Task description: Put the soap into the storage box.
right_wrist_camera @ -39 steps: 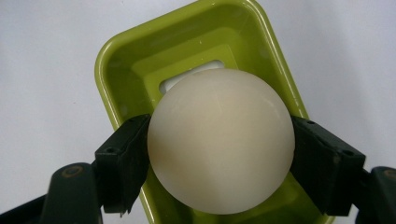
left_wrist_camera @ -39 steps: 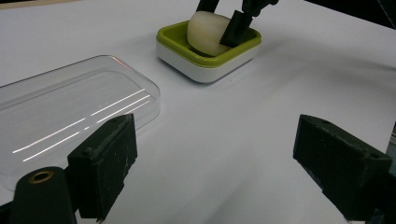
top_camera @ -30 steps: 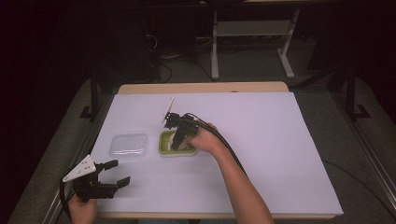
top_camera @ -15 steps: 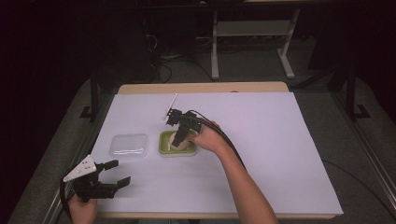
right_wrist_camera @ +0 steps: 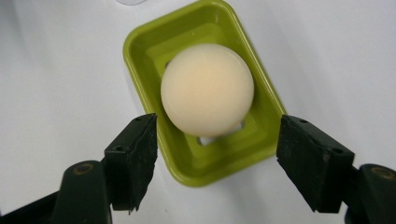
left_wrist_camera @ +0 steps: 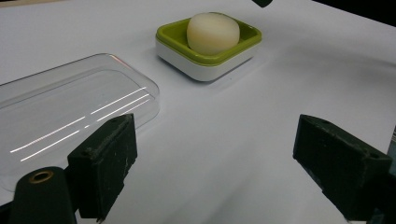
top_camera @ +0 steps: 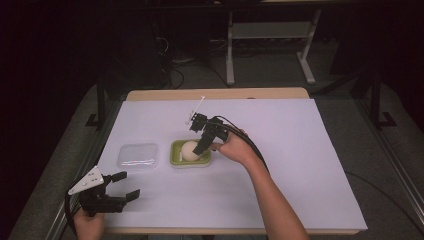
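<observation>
A: White worktop (top_camera: 310, 165). Soap where?
B: Round soap bar (right_wrist_camera: 207, 88) in green soap dish (right_wrist_camera: 154, 51). Right gripper (right_wrist_camera: 217, 163) above, jaws wide. Left gripper (top_camera: 126, 186) wide too, near clear lid (left_wrist_camera: 56, 116).

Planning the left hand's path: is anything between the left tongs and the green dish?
No; the left gripper view shows bare white paper between the left tongs and the green dish. The clear lid lies aside.
</observation>
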